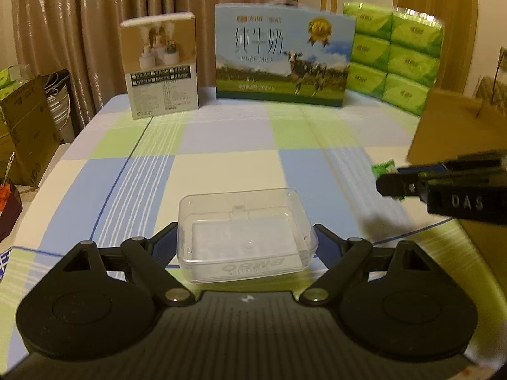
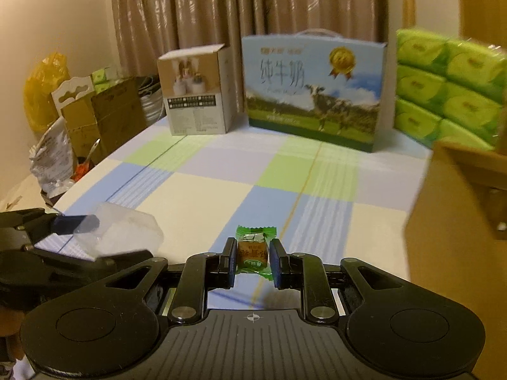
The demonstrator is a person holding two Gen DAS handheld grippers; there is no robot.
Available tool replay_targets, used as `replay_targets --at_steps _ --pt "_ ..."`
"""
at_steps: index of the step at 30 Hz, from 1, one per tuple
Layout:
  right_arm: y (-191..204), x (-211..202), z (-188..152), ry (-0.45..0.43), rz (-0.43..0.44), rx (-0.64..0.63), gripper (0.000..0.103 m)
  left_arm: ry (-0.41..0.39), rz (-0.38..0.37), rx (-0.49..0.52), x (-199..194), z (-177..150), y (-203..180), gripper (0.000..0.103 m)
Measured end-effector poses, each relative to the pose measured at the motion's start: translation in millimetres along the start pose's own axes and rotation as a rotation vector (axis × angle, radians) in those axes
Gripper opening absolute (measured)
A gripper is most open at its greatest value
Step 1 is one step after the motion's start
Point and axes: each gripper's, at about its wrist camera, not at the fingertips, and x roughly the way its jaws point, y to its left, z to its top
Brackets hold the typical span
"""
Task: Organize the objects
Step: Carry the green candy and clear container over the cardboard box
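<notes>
A clear plastic box (image 1: 245, 237) sits between the fingers of my left gripper (image 1: 245, 240), which is shut on its sides, low over the checked tablecloth (image 1: 221, 164). The box also shows blurred in the right wrist view (image 2: 123, 234), at the left, with the left gripper's fingers (image 2: 76, 224) around it. My right gripper (image 2: 252, 258) is shut on a green-wrapped candy (image 2: 253, 250) and holds it just above the cloth. In the left wrist view the right gripper (image 1: 389, 183) comes in from the right with the green candy (image 1: 384, 167) at its tip.
At the table's back stand a small brown product box (image 1: 161, 66), a blue milk carton case (image 1: 282, 57) and a pack of green tissue packs (image 1: 393, 57). A brown cardboard box (image 2: 459, 221) stands at the right. Cardboard boxes and bags (image 2: 95, 117) crowd the left, off the table.
</notes>
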Motion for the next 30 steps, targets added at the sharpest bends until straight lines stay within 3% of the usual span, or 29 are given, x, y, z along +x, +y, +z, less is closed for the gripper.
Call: replay_targets --at_steps 9,17,30 --pt "7.4 -86.2 -15.0 -0.018 -0.034 0.069 0.019 0.016 -0.025 -0.042 -75.5 -9.4 -26.2 0.085" --pt "13.0 -159.8 -29.1 -0.003 -0.07 0.141 0.019 0.006 -0.053 -0.018 -140.4 -12.4 -54.9 0.085" --pt "24.9 -264.7 -66.5 -0.004 -0.115 0.116 0.019 -0.005 -0.081 -0.003 -229.5 -35.6 -103.3 0.085"
